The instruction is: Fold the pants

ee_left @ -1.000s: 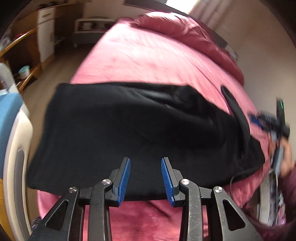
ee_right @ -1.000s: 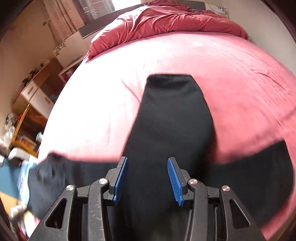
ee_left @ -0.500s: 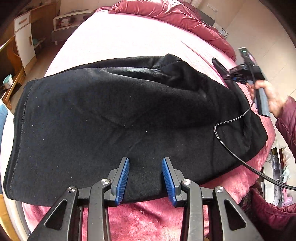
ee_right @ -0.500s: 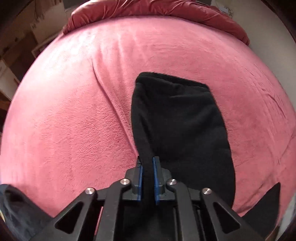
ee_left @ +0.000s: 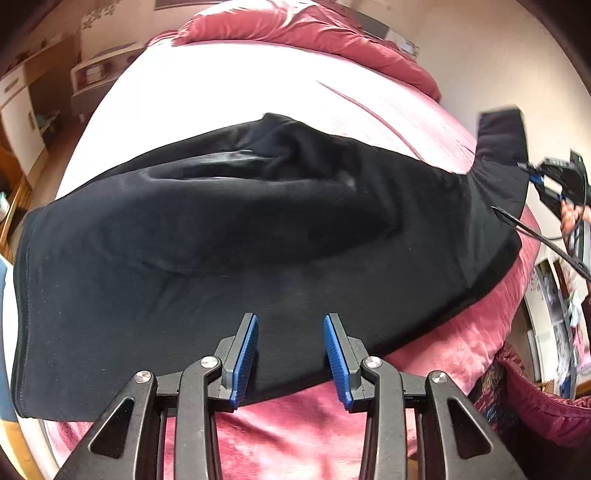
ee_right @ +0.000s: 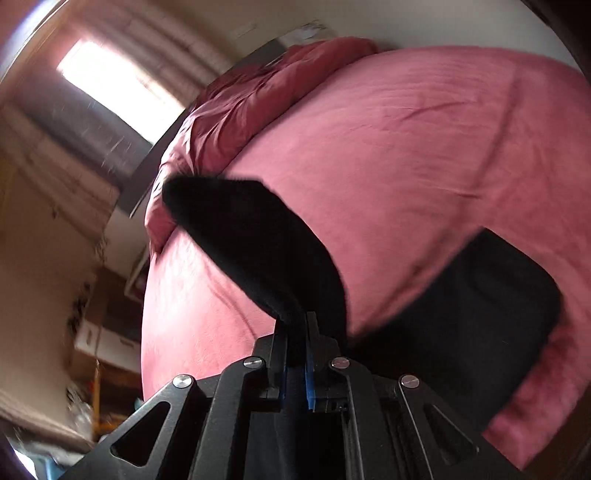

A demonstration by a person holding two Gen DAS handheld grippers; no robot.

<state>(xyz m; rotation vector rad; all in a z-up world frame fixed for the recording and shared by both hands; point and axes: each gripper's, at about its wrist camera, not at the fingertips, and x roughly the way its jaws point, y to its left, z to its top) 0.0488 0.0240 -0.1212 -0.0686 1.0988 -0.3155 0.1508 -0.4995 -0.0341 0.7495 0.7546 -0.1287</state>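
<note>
In the left wrist view, the left hand-held gripper (ee_left: 290,354) sits nearest at 6 o'clock, its blue pads spread apart and holding nothing, poised over the near edge of the black pants (ee_left: 221,251). The pants lie spread across the pink bed (ee_left: 229,85) from 9 o'clock to 3 o'clock, the hemmed end at 9 o'clock and a raised fold of cloth near the centre. At 3 o'clock one leg end is lifted off the bed, gripped by the right hand-held gripper (ee_left: 554,181). In the right wrist view, the right hand-held gripper (ee_right: 295,354) is clenched on that leg (ee_right: 258,243), which rises toward 11 o'clock, while more of the pants lies on the bed at 4 o'clock. Farthest off, a rumpled red duvet (ee_left: 310,29) lies at 12 o'clock.
</note>
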